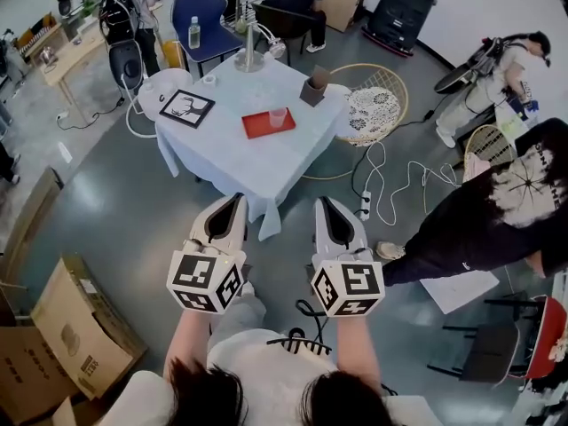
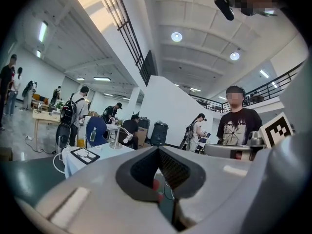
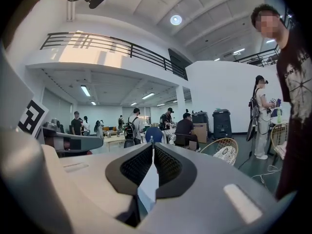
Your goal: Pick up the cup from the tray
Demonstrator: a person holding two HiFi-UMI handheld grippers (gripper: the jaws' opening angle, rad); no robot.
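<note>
The cup (image 1: pixel 278 118), pale and translucent, stands on the right part of a red tray (image 1: pixel 257 127). It appears upright, with its long axis vertical and its mouth up, and it is too small in view to show any label. The tray lies near the middle of a table (image 1: pixel 266 167) draped in light blue cloth, with a black-framed picture (image 1: pixel 187 108) to its left and a brown box (image 1: pixel 314 88) to its right. Both grippers are well short of the table over glossy grey floor. The left gripper (image 1: pixel 238 199) and the right gripper (image 1: pixel 321 202) each have their jaws closed on nothing. Print on the cardboard boxes (image 1: pixel 75 327) is unreadable. The room is a large white hall with a railed mezzanine.
</note>
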